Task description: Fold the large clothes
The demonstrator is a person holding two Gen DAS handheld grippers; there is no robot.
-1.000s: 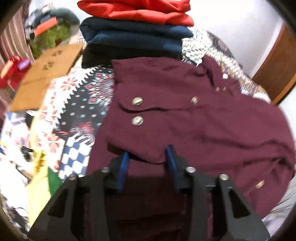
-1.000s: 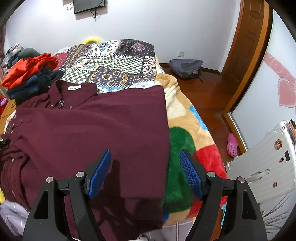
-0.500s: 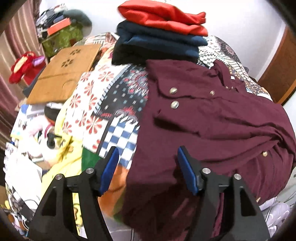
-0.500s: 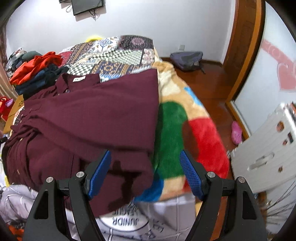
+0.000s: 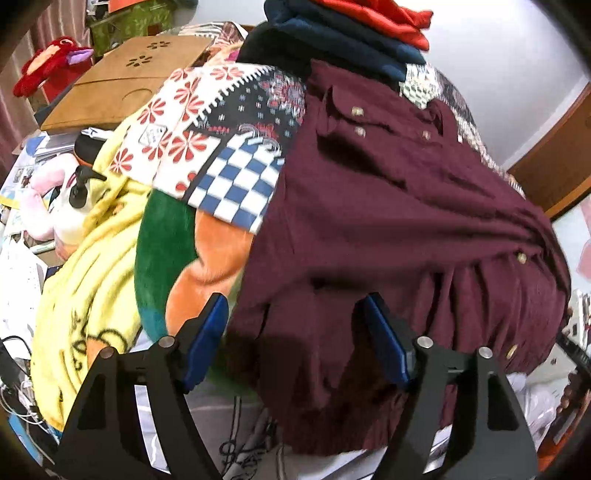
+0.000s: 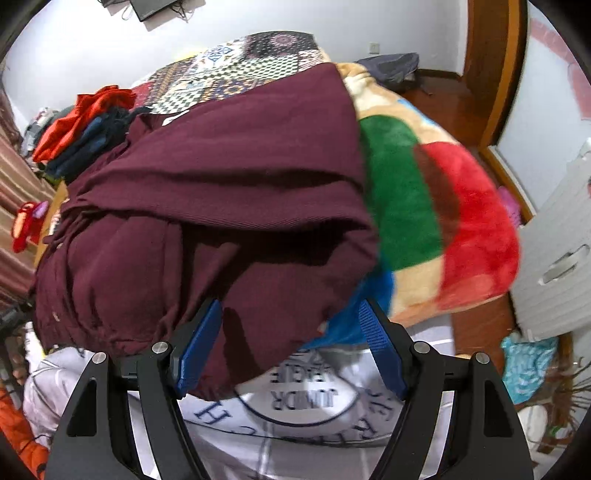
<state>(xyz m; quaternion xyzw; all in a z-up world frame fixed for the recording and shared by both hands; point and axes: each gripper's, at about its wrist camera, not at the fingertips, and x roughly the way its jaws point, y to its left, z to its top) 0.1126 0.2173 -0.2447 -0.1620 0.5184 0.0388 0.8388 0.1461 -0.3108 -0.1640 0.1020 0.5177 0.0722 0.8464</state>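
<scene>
A lived-in home bedroom.
A bed [image 6: 461, 206] under a patchwork blanket [image 5: 207, 122], stacked folded clothes [image 5: 354, 33], wooden door [image 6: 487, 66].

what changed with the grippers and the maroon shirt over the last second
The left gripper let go of the maroon shirt: a second ago it was shut on a fold, now it is open and pulled back toward the bed's near edge. The right gripper also backed off, open throughout. The shirt stays on the blanket, the folded clothes stack unmoved.
</scene>
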